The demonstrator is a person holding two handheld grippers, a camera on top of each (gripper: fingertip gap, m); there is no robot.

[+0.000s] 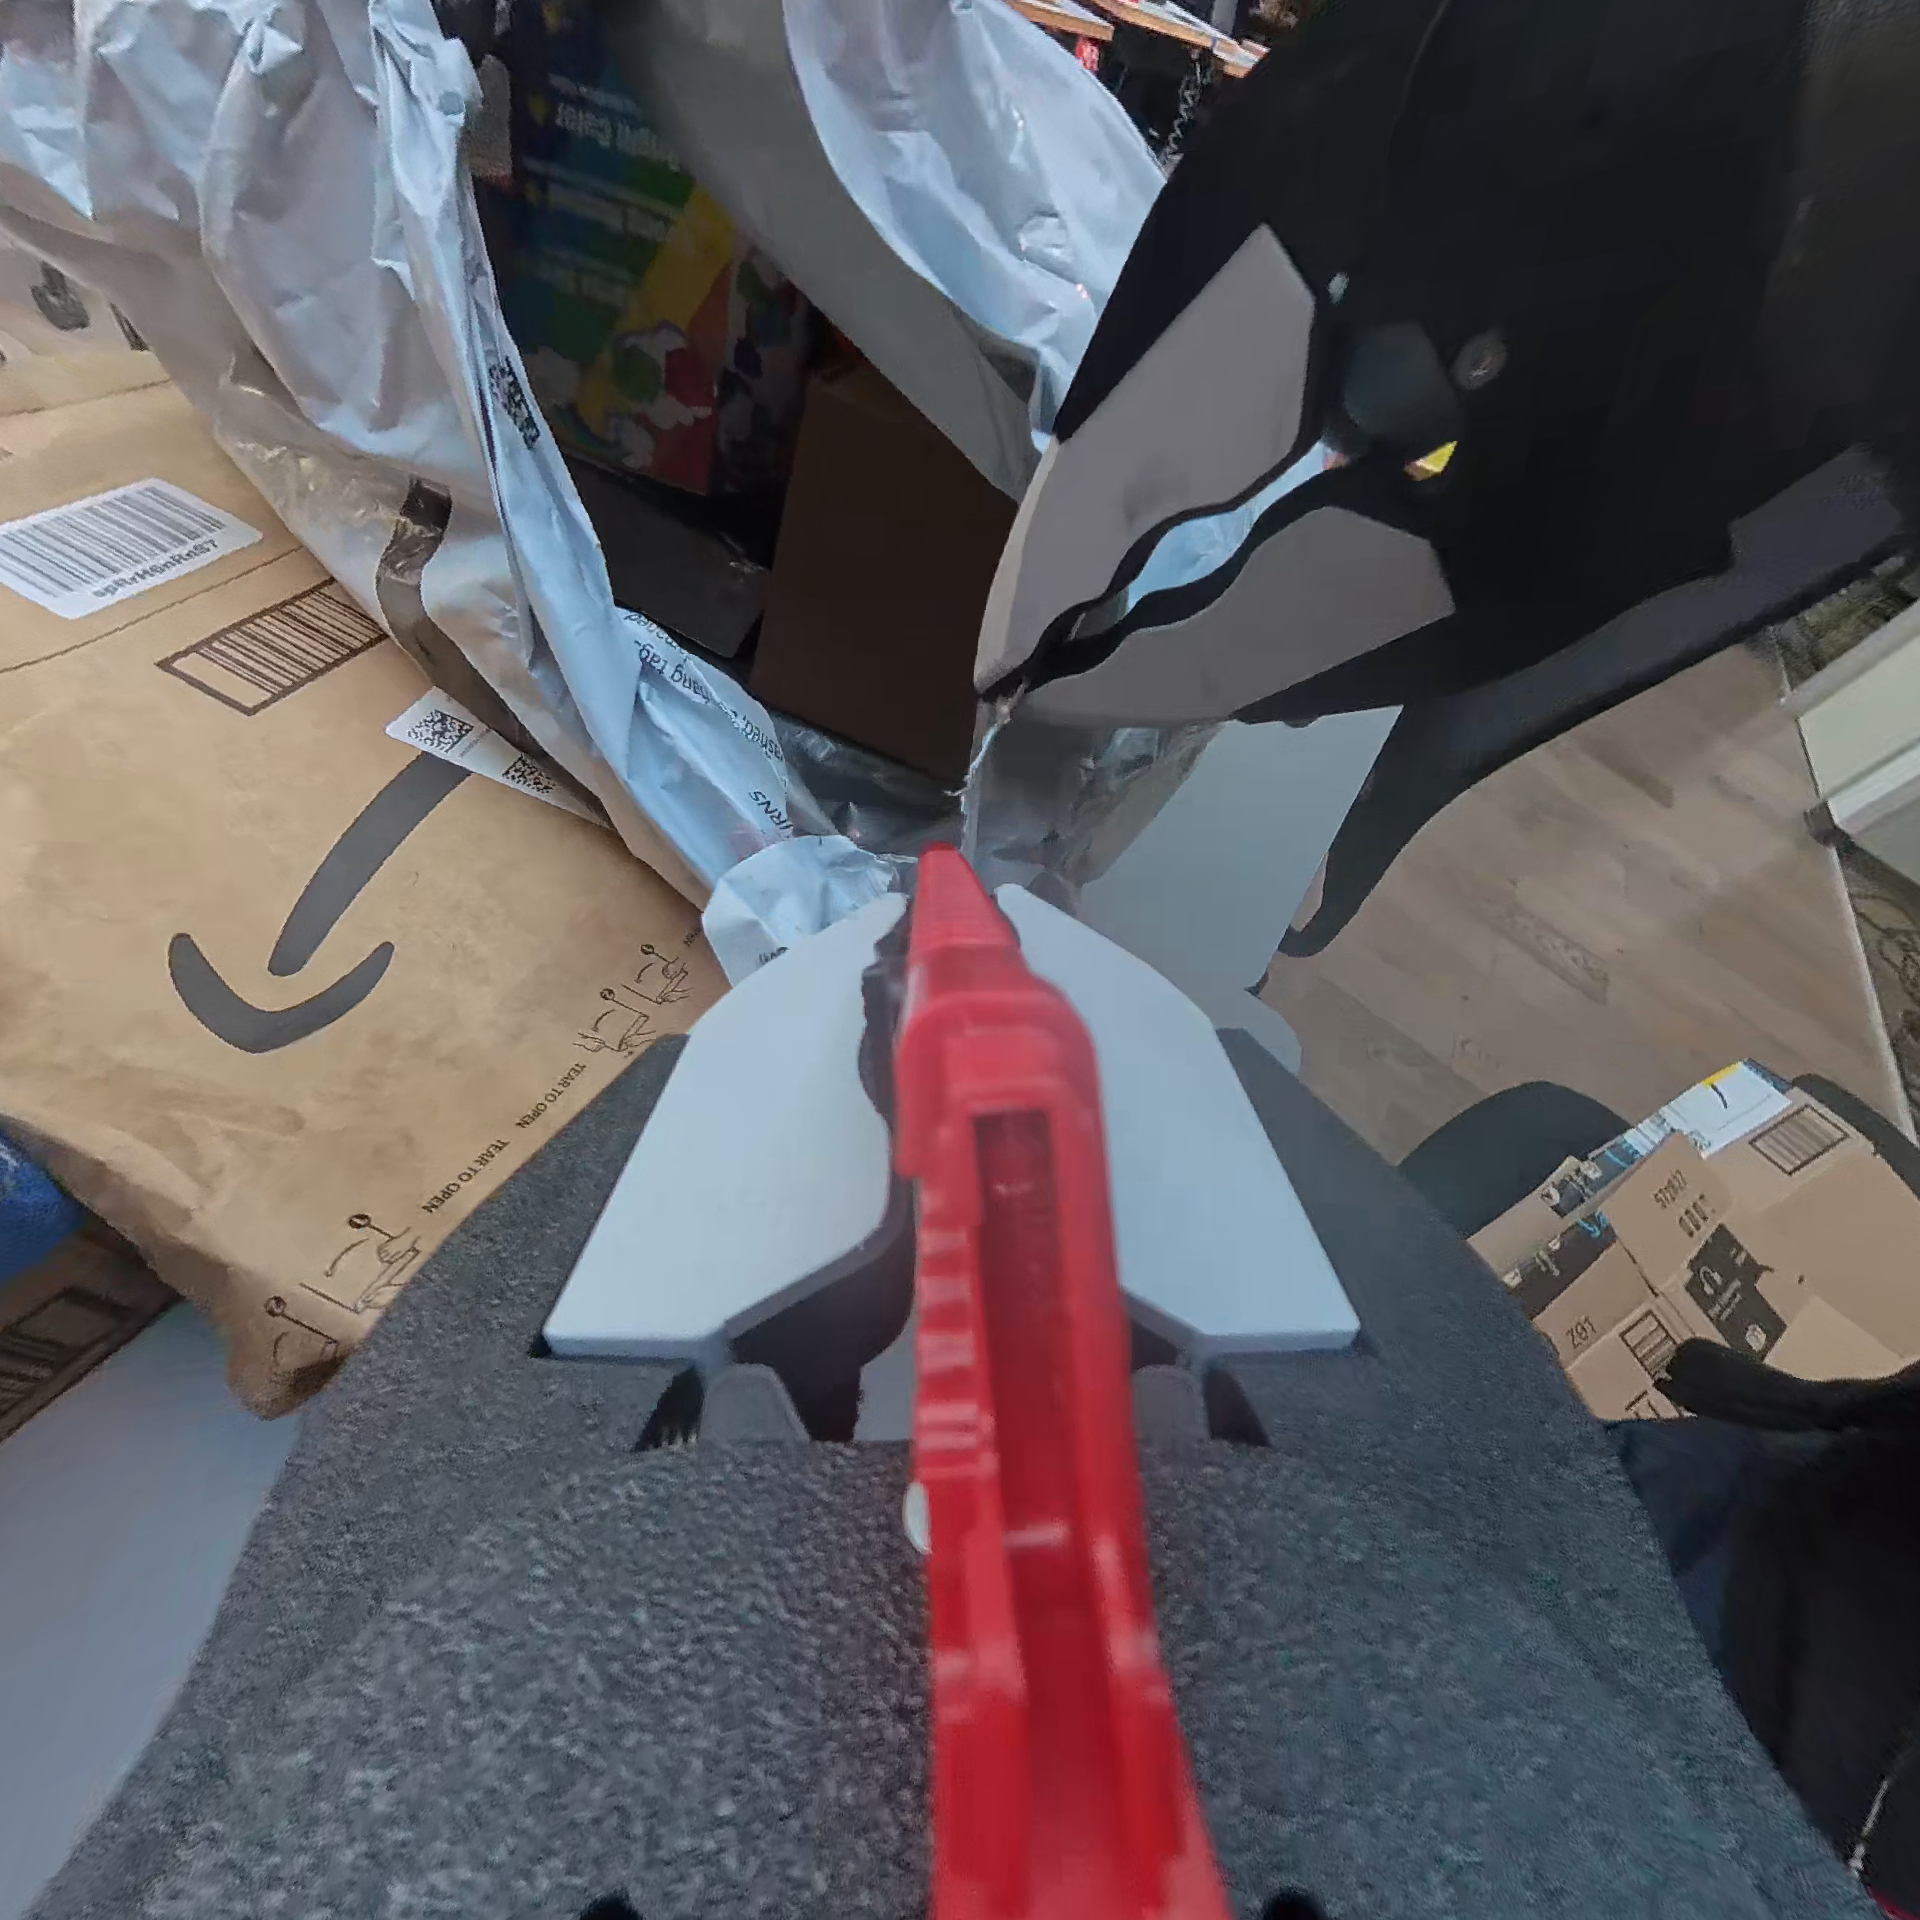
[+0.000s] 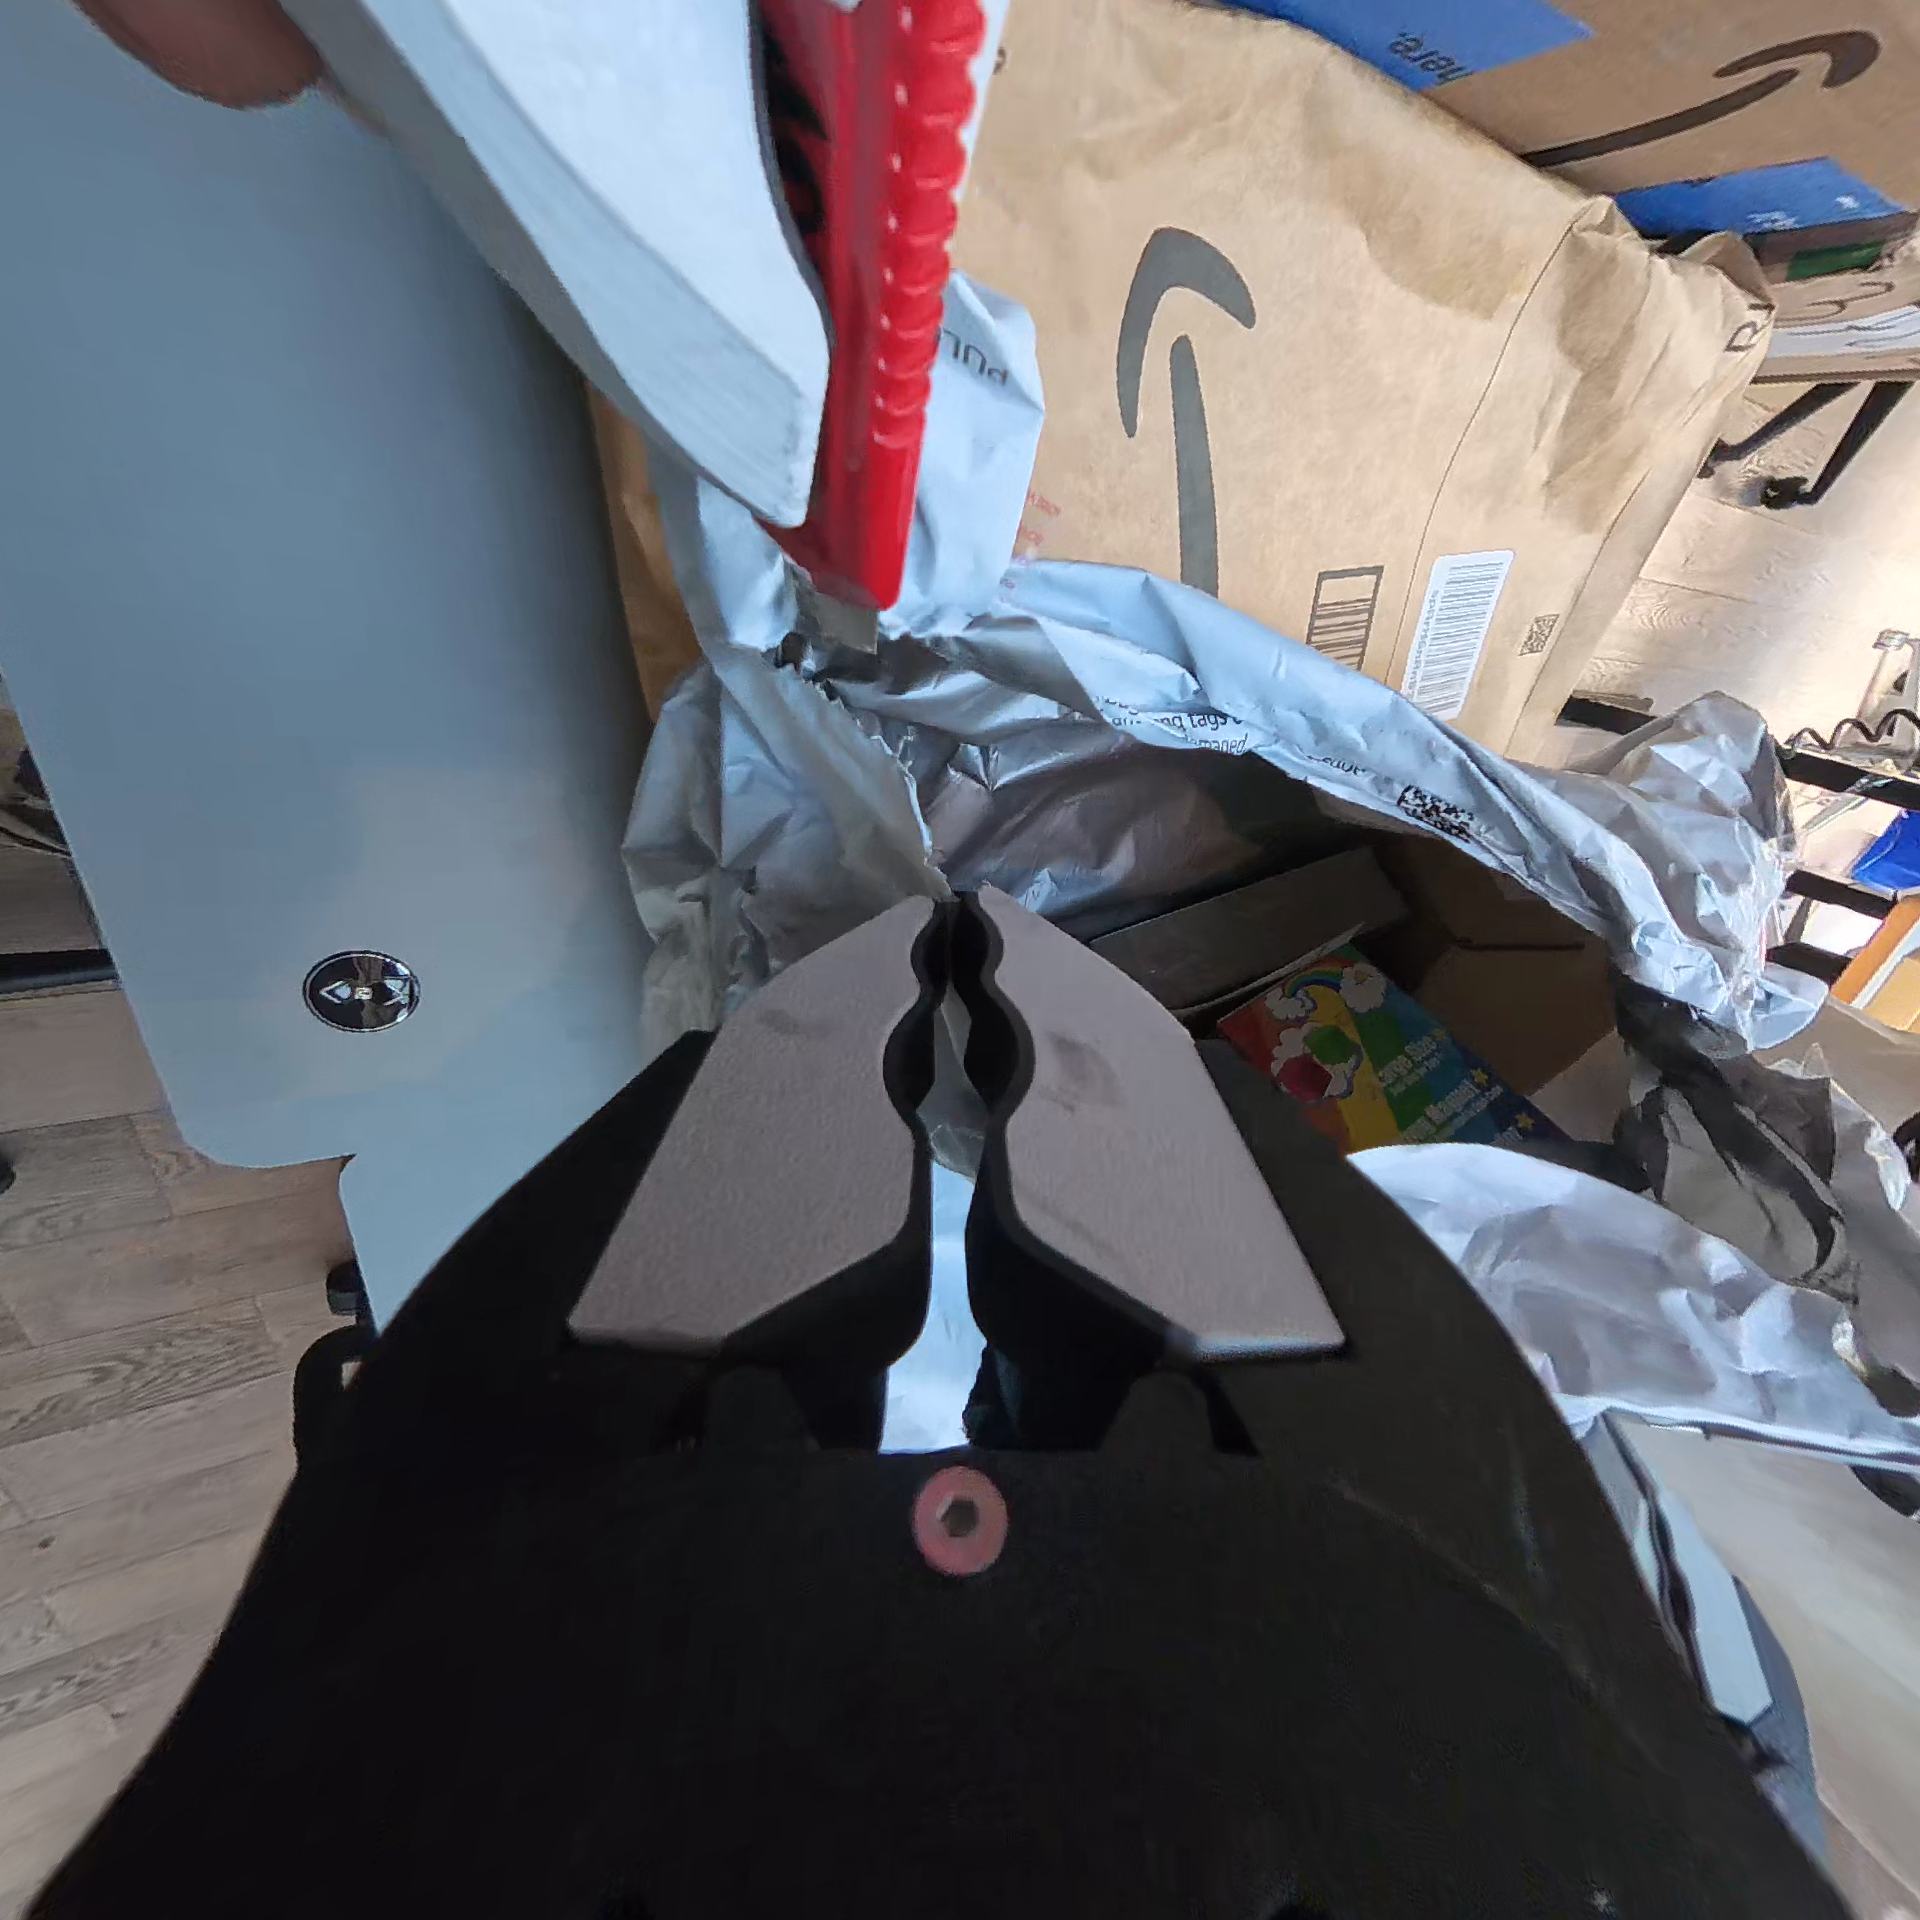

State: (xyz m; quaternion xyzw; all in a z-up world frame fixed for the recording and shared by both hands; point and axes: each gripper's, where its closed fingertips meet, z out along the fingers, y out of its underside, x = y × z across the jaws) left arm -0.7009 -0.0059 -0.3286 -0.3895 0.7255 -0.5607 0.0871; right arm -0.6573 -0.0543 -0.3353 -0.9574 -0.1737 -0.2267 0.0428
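Observation:
My left gripper [image 1: 951, 904] is shut on a red utility knife [image 1: 997, 1195], whose tip points into the cut edge of a grey plastic mailer bag [image 1: 665, 665]. In the right wrist view the knife [image 2: 883, 312] comes down from the top and its short blade touches the bag [image 2: 1039, 758]. My right gripper [image 2: 954, 914] is shut on a torn edge of that bag and holds it up; it also shows in the left wrist view [image 1: 1013, 681], above the knife tip. Inside the open bag lie a colourful box [image 2: 1371, 1070] and a brown carton [image 1: 883, 561].
A brown paper mailer [image 1: 312, 883] lies to the left of the bag, also seen in the right wrist view [image 2: 1351, 364]. A white desk surface [image 2: 260, 623] carries everything. Cardboard boxes [image 1: 1662, 1247] stand on the wooden floor [image 1: 1558, 831] to the right. Tip to tip, the grippers are about 7 cm apart. My right gripper's tips are some 15 cm from the brown carton [image 1: 883, 561].

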